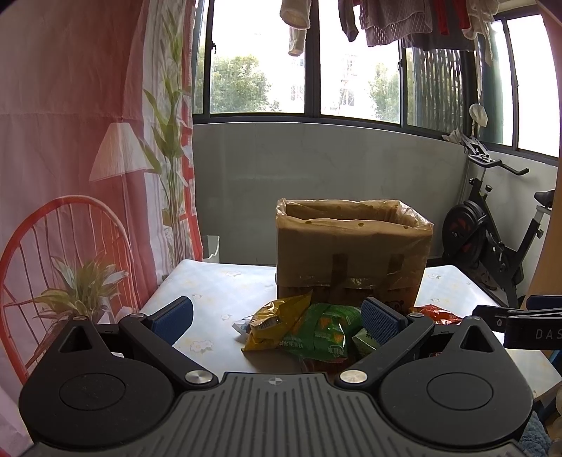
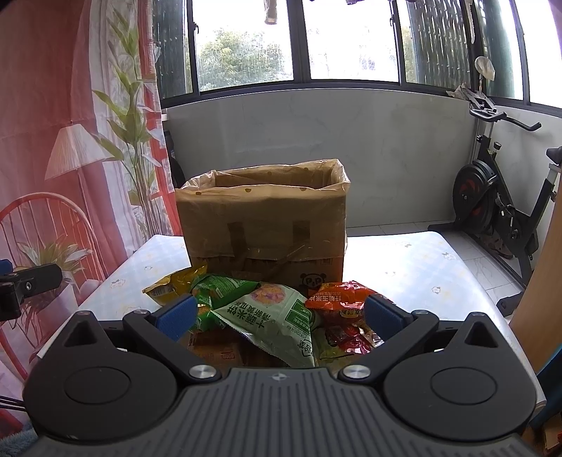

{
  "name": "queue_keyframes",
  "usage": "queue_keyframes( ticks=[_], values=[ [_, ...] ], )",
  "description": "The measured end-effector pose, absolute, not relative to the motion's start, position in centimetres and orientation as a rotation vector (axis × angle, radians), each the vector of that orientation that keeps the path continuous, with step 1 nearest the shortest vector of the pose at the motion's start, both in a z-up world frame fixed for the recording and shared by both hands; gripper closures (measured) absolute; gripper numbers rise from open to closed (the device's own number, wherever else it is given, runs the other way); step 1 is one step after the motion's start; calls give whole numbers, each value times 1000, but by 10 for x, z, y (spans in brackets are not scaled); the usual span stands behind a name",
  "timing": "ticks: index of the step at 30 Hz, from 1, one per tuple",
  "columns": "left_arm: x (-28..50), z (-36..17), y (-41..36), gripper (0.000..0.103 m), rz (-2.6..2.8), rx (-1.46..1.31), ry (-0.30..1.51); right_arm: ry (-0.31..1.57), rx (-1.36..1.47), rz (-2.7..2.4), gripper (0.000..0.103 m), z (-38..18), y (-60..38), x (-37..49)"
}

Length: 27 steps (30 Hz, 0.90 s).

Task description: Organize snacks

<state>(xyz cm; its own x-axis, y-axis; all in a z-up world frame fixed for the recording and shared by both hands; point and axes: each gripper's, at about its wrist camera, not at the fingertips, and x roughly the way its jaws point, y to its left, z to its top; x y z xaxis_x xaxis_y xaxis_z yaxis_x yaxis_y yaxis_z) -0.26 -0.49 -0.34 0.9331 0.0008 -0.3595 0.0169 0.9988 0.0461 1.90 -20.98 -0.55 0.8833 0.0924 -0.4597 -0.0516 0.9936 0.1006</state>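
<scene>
Black exercise bike (image 2: 498, 214) against a grey balcony wall (image 2: 351, 140), printed red curtain (image 1: 70, 158) at left, laundry (image 1: 404, 21) hanging before the windows (image 1: 256, 63), trees (image 2: 242, 59) outside.

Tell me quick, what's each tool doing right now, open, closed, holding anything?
Left tool: open, holding nothing, above the snack packets.
Right tool: open, holding nothing, over the pale green packet.

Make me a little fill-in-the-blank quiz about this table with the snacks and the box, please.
1. The cardboard box is lined with a clear ____ bag.
2. The snack packets lie in a pile in ____ of the box.
3. Both grippers, left gripper and right gripper, have their jaws ____.
4. By the wall stands an exercise ____.

Missing words: plastic; front; open; bike
</scene>
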Motion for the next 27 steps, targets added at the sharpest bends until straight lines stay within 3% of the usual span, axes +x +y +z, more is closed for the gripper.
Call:
queue_keyframes(
  ticks=[27],
  values=[
    [13,-9,2,0,-14,-51,344,490,98,86,0,-11,-212,24]
  ],
)
